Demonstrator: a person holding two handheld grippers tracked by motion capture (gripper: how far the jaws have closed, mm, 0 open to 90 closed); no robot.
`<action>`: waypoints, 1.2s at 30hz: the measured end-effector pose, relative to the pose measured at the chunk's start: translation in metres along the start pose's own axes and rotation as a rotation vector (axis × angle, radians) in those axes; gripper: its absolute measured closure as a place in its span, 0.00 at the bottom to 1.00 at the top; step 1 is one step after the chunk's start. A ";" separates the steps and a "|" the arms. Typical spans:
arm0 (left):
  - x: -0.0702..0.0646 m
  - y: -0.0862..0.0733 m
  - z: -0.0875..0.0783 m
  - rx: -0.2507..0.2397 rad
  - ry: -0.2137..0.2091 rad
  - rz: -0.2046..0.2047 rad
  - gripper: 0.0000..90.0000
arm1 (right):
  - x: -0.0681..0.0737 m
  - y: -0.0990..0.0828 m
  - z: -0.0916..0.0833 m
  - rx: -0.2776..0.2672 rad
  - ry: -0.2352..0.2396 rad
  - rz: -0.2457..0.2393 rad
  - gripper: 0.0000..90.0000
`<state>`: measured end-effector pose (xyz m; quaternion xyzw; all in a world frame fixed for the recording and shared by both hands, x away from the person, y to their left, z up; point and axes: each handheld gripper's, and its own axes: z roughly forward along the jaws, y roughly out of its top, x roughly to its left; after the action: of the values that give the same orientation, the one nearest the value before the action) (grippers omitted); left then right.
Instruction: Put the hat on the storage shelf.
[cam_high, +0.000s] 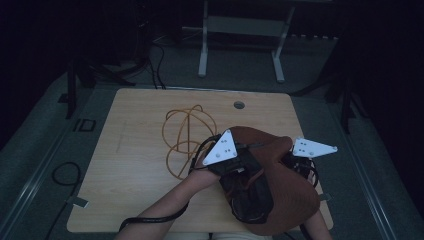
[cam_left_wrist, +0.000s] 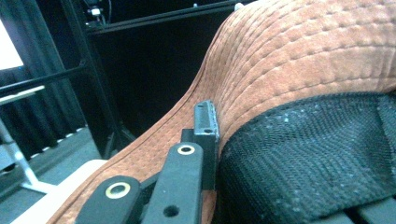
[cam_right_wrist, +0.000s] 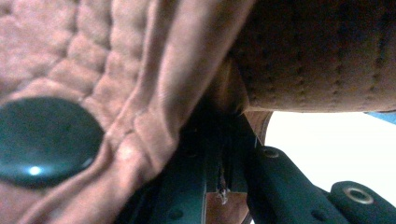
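Left claw (cam_high: 235, 162) and right claw (cam_high: 292, 159), seen from the high view, both pinch a brown quilted fabric hat with black mesh lining (cam_high: 280, 200), held over the near right of the wooden surface (cam_high: 130, 165); an orange cord loop (cam_high: 182, 137) lies beside it.

Left gripper view: jaws clamp the hat's edge (cam_left_wrist: 299, 60).

Right gripper view: jaws pressed together on the fabric (cam_right_wrist: 140, 93) near a black button (cam_right_wrist: 44, 140).

My wooden table (cam_high: 130, 200) carries a tangle of orange cord (cam_high: 185, 137), looped just left of the brown hat (cam_high: 290, 200) (whose brim droops over the near edge). A round grommet hole (cam_high: 239, 105) sits beyond the hat.
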<state>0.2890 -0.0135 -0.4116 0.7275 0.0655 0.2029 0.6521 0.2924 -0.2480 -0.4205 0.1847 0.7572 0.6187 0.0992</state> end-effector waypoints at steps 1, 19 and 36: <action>-0.001 0.001 0.000 0.007 0.004 0.009 0.94 | 0.000 0.000 -0.001 0.004 0.005 0.000 0.98; -0.003 0.021 -0.011 0.005 0.058 0.023 0.57 | -0.009 0.009 -0.028 -0.107 0.007 0.070 0.98; -0.001 0.019 -0.074 0.084 0.128 -0.054 0.35 | -0.029 0.022 -0.055 -0.164 -0.147 0.107 0.98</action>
<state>0.2569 0.0518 -0.3887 0.7378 0.1351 0.2286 0.6207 0.3016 -0.3059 -0.3892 0.2610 0.6839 0.6675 0.1362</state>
